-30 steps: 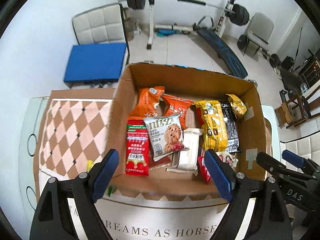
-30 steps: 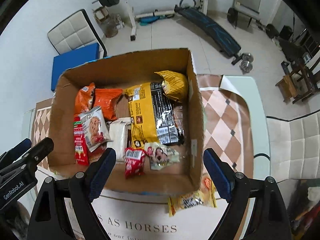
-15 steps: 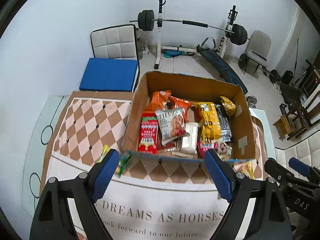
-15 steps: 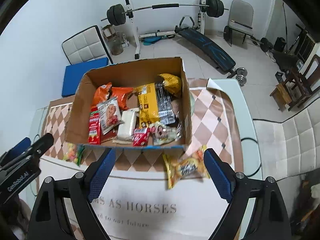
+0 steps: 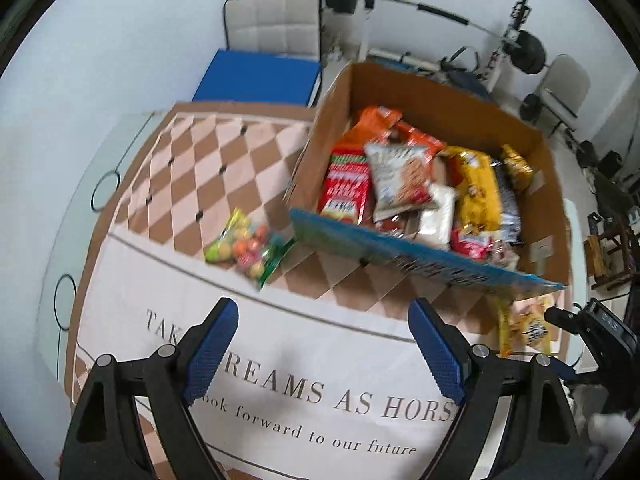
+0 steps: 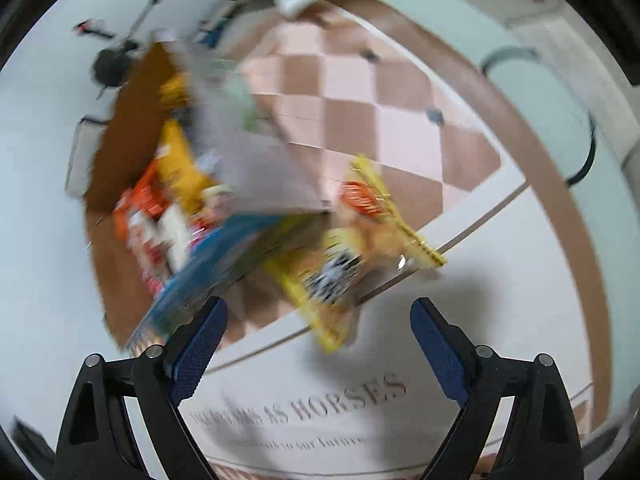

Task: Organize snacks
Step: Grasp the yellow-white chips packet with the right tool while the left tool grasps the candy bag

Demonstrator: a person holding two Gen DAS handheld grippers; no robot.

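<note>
A cardboard box (image 5: 460, 112) stands on the table, filled with several snack packets in red, orange, yellow and white. A bag of coloured candies (image 5: 246, 246) lies on the cloth left of the box. A yellow snack packet (image 5: 526, 330) lies at the box's right front corner; in the blurred right wrist view the same yellow packet (image 6: 360, 240) lies just beyond the fingers. My left gripper (image 5: 322, 344) hangs open over the printed cloth, nothing between its pads. My right gripper (image 6: 318, 344) is open and empty, and part of it (image 5: 592, 322) shows at the right edge of the left wrist view.
The table carries a checkered brown and pink cloth (image 5: 200, 152) with a white printed panel (image 5: 320, 392). Behind it stand a blue mat (image 5: 260, 80), a padded chair (image 5: 276, 24) and a barbell rack (image 5: 440, 12). The box (image 6: 132, 120) fills the left of the right wrist view.
Both grippers have pulled back from above the box toward the table's near side. The left view now takes in the candy bag; the right gripper has rolled and dropped toward the yellow packet.
</note>
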